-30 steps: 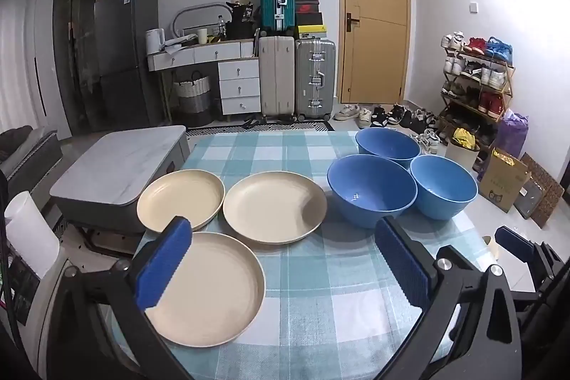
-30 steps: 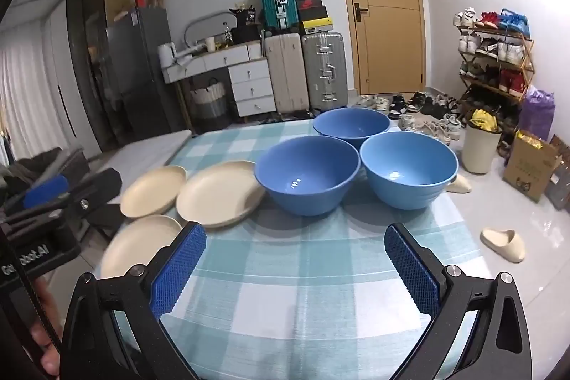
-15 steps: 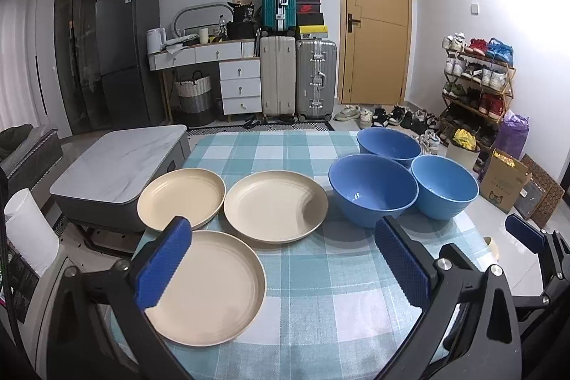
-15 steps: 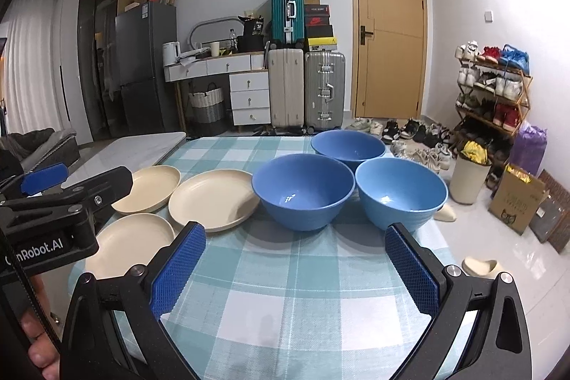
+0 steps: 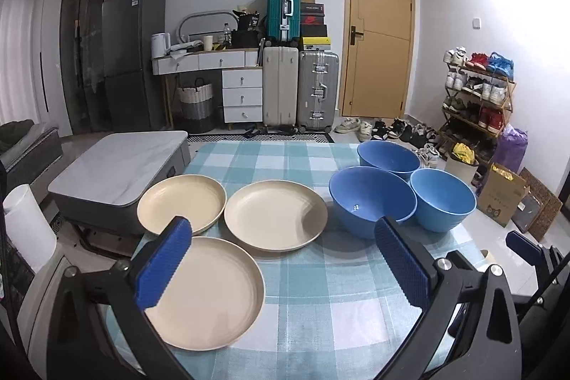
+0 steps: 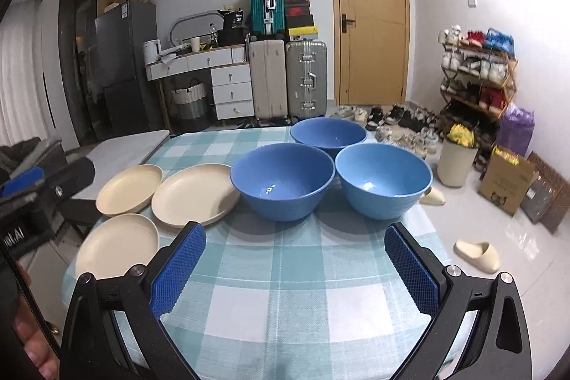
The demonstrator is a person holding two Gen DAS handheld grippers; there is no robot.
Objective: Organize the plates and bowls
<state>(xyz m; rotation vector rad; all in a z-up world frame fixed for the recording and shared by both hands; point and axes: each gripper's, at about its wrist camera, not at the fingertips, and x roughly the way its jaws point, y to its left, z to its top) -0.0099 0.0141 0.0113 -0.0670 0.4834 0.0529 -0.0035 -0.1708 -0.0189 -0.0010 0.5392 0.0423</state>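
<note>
Plates (image 5: pixel 274 215): three cream ones lay on the checked cloth (image 5: pixel 320 291), nearest just ahead of the left gripper (image 5: pixel 281 259).
Bowls (image 6: pixel 283 180): three blue, clustered beyond the right gripper (image 6: pixel 294 267).
Grippers: both spread wide, empty.

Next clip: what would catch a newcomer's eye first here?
Three blue bowls cluster on the right of the checked tablecloth, and three cream plates spread out on its left. In the foreground, both tongs, left and right, gape open and empty.

On the checked-cloth desk (image 5: pixel 306 287), three round cream plates (image 5: pixel 276 214) lie left of three deep blue bowls (image 5: pixel 372 198). One plate (image 5: pixel 210 291) lies nearest, two behind it. One bowl (image 5: pixel 388 155) stands behind the other two.
</note>
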